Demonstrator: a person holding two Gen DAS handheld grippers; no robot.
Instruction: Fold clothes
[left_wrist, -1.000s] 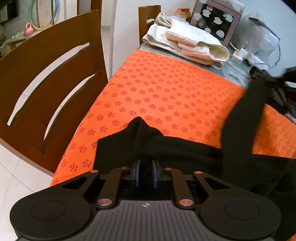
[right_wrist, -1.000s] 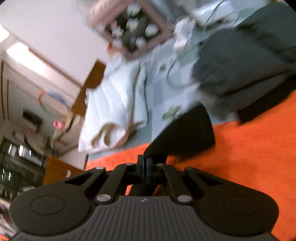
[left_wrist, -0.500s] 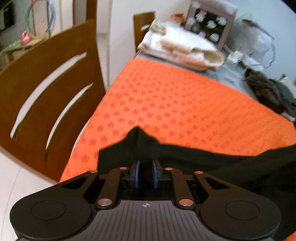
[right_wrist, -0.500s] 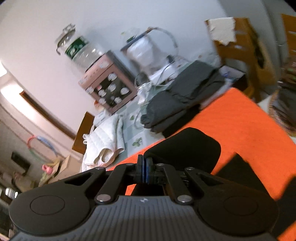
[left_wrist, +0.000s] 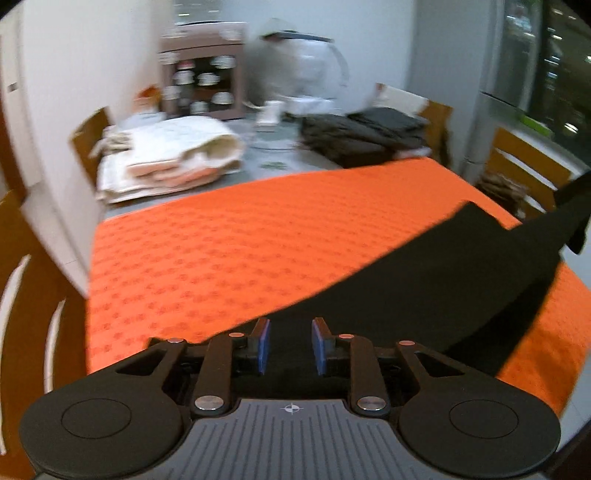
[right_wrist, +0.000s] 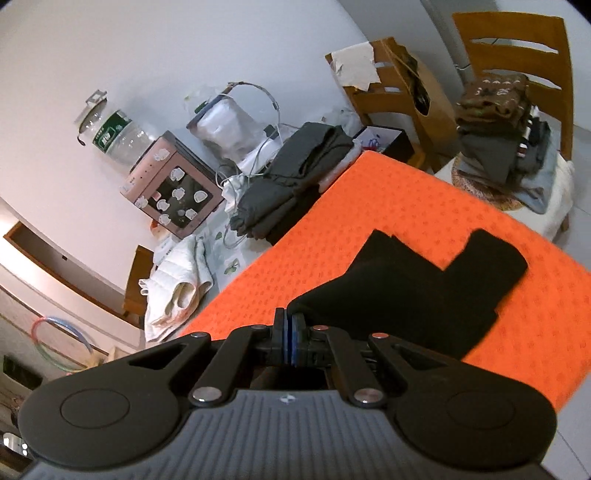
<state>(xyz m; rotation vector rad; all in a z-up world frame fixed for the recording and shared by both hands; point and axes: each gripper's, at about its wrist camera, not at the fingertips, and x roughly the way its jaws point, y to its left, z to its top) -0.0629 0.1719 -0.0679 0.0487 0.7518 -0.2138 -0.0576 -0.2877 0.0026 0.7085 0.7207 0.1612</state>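
You are working over a table spread with an orange patterned cloth (left_wrist: 229, 251), which is taking up most of both wrist views. A black garment (right_wrist: 417, 295) is lying across the near side of that cloth; in the left view it is running as a long dark band (left_wrist: 424, 280) from your left gripper toward the right edge of the frame, and in the right view it is showing two rounded folded ends pointing away from you.

At the far end of the table, beyond the cloth, a pile of white quilted fabric (left_wrist: 166, 158) is sitting on the left and a stack of folded dark grey clothes (right_wrist: 291, 173) on the right, touching the cloth's far edge. Behind them a pink box with stickers (right_wrist: 173, 199) is standing against the wall. A wooden chair (right_wrist: 517, 74) at the right is carrying more folded clothes.

Your left gripper (left_wrist: 290, 345) is standing released, its blue pads apart with the black garment lying between and beneath them. Your right gripper (right_wrist: 289, 341) is clenching the garment's near edge, pads pressed together on the fabric.
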